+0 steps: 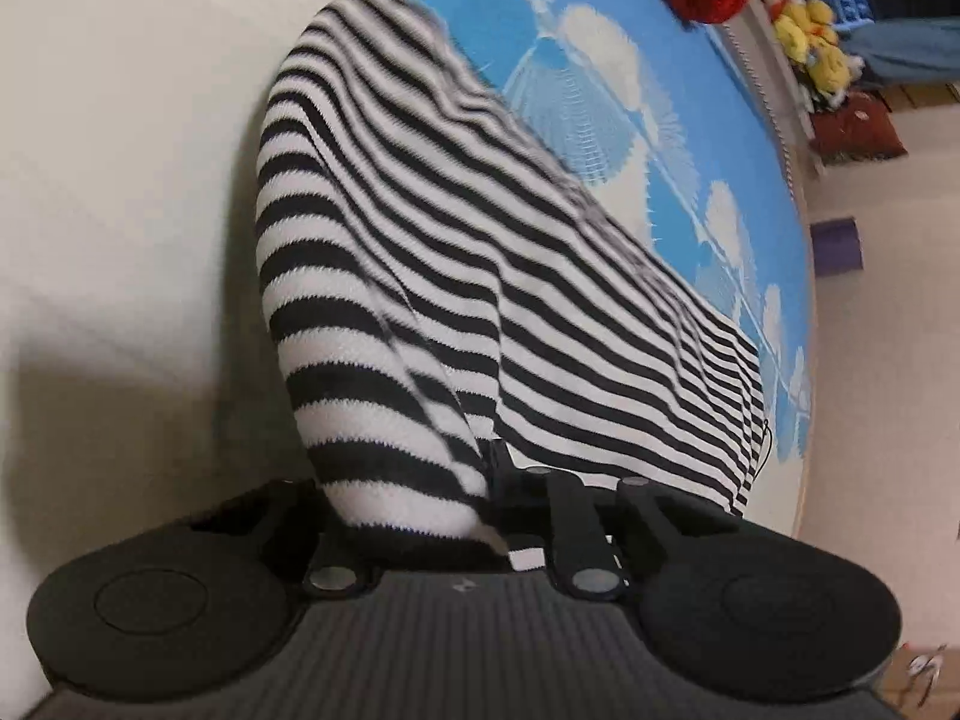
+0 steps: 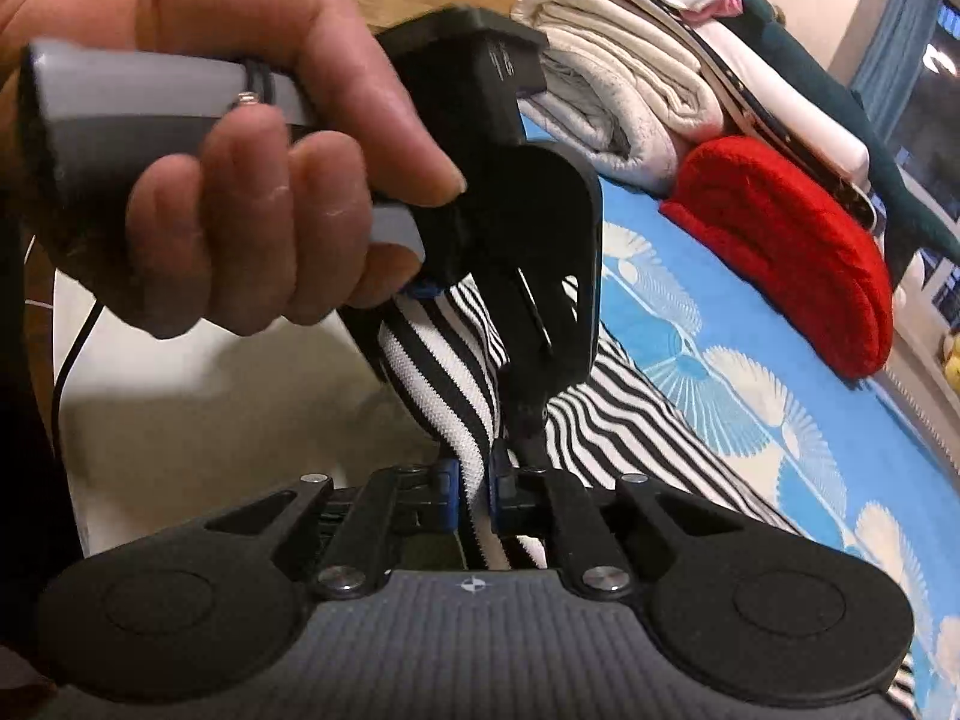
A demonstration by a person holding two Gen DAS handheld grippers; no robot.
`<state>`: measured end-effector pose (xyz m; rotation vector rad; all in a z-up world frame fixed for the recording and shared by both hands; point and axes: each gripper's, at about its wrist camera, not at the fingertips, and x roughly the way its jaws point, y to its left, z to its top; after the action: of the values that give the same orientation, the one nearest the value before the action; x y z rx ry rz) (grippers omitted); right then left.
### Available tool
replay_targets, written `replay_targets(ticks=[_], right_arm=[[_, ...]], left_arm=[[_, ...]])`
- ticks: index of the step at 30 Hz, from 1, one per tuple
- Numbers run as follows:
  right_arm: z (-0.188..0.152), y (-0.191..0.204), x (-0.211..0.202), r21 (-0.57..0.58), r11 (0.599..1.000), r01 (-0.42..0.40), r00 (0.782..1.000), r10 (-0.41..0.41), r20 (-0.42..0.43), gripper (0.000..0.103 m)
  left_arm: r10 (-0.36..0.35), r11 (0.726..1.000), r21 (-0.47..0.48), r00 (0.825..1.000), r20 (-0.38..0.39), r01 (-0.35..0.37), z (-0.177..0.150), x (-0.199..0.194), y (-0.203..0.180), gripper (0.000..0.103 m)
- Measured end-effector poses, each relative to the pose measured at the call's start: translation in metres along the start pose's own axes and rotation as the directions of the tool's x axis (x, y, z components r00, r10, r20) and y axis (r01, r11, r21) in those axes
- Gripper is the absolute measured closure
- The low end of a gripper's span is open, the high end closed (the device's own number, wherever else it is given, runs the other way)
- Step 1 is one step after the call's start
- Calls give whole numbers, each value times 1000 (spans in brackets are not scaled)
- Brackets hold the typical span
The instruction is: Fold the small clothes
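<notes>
Item: striped knit (image 1: 480,276), black and white, small garment. Location: lifted at one edge, the rest trailing down onto the blue mat (image 1: 708,168) and the white sheet (image 1: 120,180) beside it.

Left tool (image 1: 498,480): fingers together, clamped on a bunched edge of the knit; cloth drapes over the fingers and hides the tips. Seen from the right wrist view, the left hand (image 2: 240,180) grips its handle just above the right tool.

Right tool (image 2: 474,486): blue pads (image 2: 447,480) closed on a ribbed band of the same knit, close beside the left grip.

Also present: red knit (image 2: 798,264), folded, and a stack of pale folded clothes (image 2: 630,96) at the far side of the mat.

Handling note (judgement): the two grips sit nearly touching, so the edge is bunched. Best to draw the tools apart along the edge until it runs taut and straight, keep both clamps firm, then lay the fold over evenly; soft knit will sag and skew if one side leads.
</notes>
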<state>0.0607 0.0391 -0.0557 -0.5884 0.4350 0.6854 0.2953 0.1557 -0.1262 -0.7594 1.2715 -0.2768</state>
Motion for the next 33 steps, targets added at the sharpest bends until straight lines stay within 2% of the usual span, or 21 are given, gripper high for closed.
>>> replay_targets(ticks=[4,9,11,12,13,14,15,16,17,18,19,20,21,22,24,25,26,27,30,32,33], right_arm=[[2,0,-8,8,1000,25,999,-26,26,95],[1,-25,-35,153,986,65,995,-76,70,95],[-4,-42,-52,234,968,94,989,-118,89,96],[-8,-55,-63,289,950,118,983,-153,100,96],[-12,-67,-74,345,928,143,975,-192,111,96],[-18,-80,-88,401,900,172,963,-239,122,97],[-26,-94,-104,462,861,213,944,-303,130,97],[-35,-109,-120,527,813,248,922,-364,128,97],[-47,-124,-135,589,760,276,901,-418,117,98],[-64,-140,-151,657,683,319,872,-483,79,98],[-83,-154,-164,711,608,354,846,-531,33,98],[-107,-171,-176,769,508,389,822,-568,-41,98],[-133,-189,-181,812,418,407,816,-566,-118,98],[-162,-205,-183,848,330,414,821,-537,-192,98],[-228,-235,-183,904,121,410,846,-420,-327,98],[-260,-244,-182,915,34,402,861,-353,-365,98],[-284,-249,-183,915,-37,401,863,-320,-391,97],[-301,-252,-184,916,-74,394,868,-299,-398,96],[-343,-262,-185,953,-171,252,933,-218,-286,89],[-358,-270,-190,957,-223,184,948,-217,-233,68],[-363,-274,-192,954,-248,170,946,-230,-229,66]], left_arm=[[-23,999,35,999,47,22,-5,-16,-15,90],[-112,988,121,988,107,99,-16,-36,-59,92],[-192,968,186,972,135,166,-22,-40,-89,92],[-240,952,229,959,148,203,-27,-43,-106,88],[-294,927,288,944,153,242,-34,-45,-128,80],[-355,893,346,924,143,289,-42,-47,-149,73],[-433,847,390,894,113,361,-50,-48,-168,59],[-501,806,411,861,91,426,-56,-48,-179,45],[-559,767,432,824,90,474,-64,-49,-191,39],[-591,743,455,800,102,491,-71,-51,-199,31],[-612,719,485,784,104,497,-77,-51,-208,31],[-621,702,510,778,95,497,-82,-48,-216,31],[-607,701,525,790,82,484,-86,-41,-223,31],[-578,712,530,813,70,461,-89,-33,-229,31],[-484,746,540,875,38,389,-94,-9,-238,31],[-423,756,560,906,22,339,-98,4,-245,32],[-385,755,581,923,16,304,-102,11,-250,32],[-348,745,609,938,9,270,-107,20,-256,32],[-263,710,680,965,11,186,-120,41,-268,35],[-209,678,722,978,10,138,-132,57,-273,39],[-187,659,743,982,9,119,-138,65,-276,44]])
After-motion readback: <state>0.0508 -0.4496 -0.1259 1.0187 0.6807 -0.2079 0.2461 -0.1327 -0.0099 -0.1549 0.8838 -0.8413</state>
